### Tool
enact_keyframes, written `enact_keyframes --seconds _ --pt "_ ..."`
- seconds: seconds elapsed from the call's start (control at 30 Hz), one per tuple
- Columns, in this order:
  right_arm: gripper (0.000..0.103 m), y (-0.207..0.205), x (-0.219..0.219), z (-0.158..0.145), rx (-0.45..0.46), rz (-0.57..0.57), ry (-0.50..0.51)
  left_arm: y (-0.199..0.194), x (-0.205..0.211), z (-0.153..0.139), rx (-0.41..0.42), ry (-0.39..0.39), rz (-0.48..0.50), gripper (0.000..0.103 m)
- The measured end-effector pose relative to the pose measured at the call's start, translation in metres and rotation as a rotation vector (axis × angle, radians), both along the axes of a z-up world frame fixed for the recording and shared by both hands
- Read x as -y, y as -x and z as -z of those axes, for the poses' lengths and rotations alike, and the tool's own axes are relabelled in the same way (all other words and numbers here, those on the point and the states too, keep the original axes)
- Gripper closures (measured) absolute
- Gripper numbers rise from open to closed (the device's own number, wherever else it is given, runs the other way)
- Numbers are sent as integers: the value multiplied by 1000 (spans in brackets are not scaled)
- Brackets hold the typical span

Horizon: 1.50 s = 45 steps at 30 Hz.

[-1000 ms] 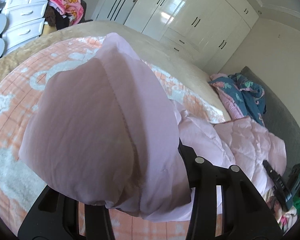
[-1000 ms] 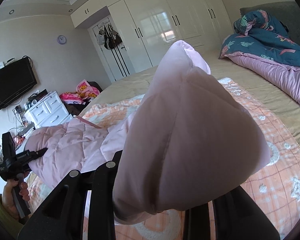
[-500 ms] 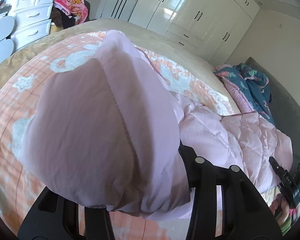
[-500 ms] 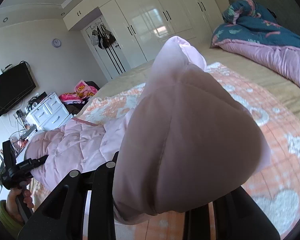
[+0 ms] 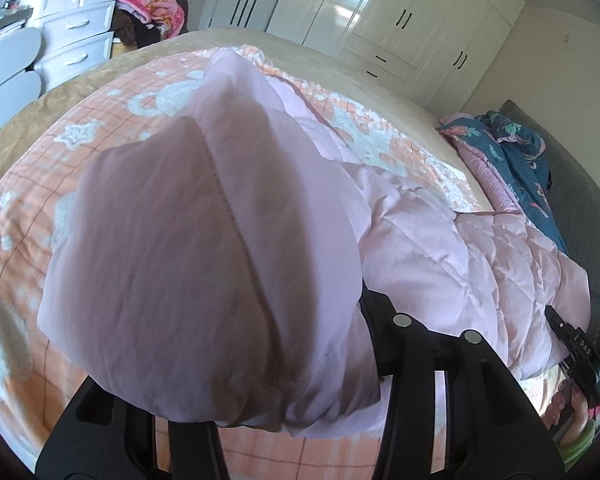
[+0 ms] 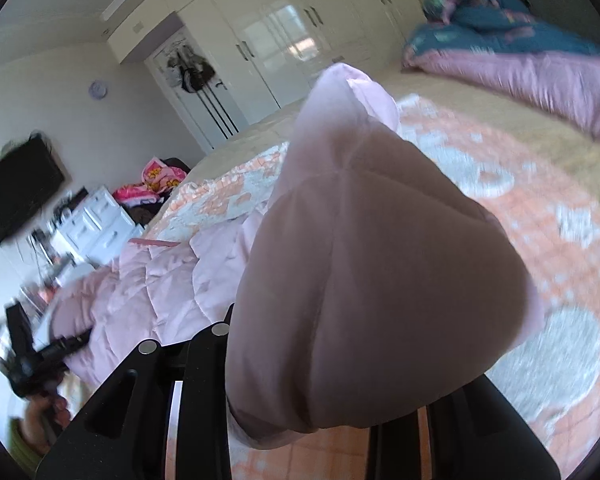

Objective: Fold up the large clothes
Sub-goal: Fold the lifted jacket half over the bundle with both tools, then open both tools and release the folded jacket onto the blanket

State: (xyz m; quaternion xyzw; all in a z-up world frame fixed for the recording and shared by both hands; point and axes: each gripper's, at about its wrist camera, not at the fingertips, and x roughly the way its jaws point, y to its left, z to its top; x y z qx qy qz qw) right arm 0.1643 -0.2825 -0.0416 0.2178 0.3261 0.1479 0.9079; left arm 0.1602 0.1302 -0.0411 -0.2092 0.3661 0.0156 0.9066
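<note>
The orange checked blanket (image 5: 100, 128) lies flat and bare ahead, giving open passage toward the white wardrobe (image 5: 400, 20). Beside that blanket, the pink quilted coat (image 5: 460, 248) heaps up and blocks the near edge. Beyond the blanket, a rolled blue-and-pink duvet (image 6: 520, 60) bars the headboard side.

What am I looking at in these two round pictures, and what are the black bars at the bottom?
Each picture comes from a camera on a hand-held gripper, looking along its two black fingers. A person holds one in each hand. The left gripper and the right gripper each pinch a bunched corner of a pink padded jacket, which trails over the orange blanket on the bed. The left jaws are easing open slightly, cloth between them. Beyond lie a blue quilt and white wardrobes.
</note>
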Motion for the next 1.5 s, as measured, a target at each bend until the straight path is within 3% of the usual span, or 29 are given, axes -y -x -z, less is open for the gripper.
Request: enact_keyframes --seconds 0.17,0.4,0.53,0.7,1.0,1.2,1.27,1.5 --pt "69 -8 7 15 -105 54 -17 2 -6 11 -22 19 -7 61" --pt "45 -16 15 40 -243 128 -52 3 -10 22 -47 42 -16 53" --pt "7 -15 29 56 -334 212 -90 5 -13 27 -61 58 -20 48" --pt "5 -4 31 49 -332 246 -73 8 -14 29 -74 73 -31 38" --pt "4 42 35 10 -198 276 26 29 -11 17 -102 19 -33 17" --pt "4 69 26 -18 -88 243 121 49 -11 5 -99 -6 -35 15" --pt "4 76 23 -25 -64 226 144 55 -10 0 -91 -9 -34 9" --pt "4 99 8 -47 2 183 209 75 -8 -29 -29 -60 -49 9"
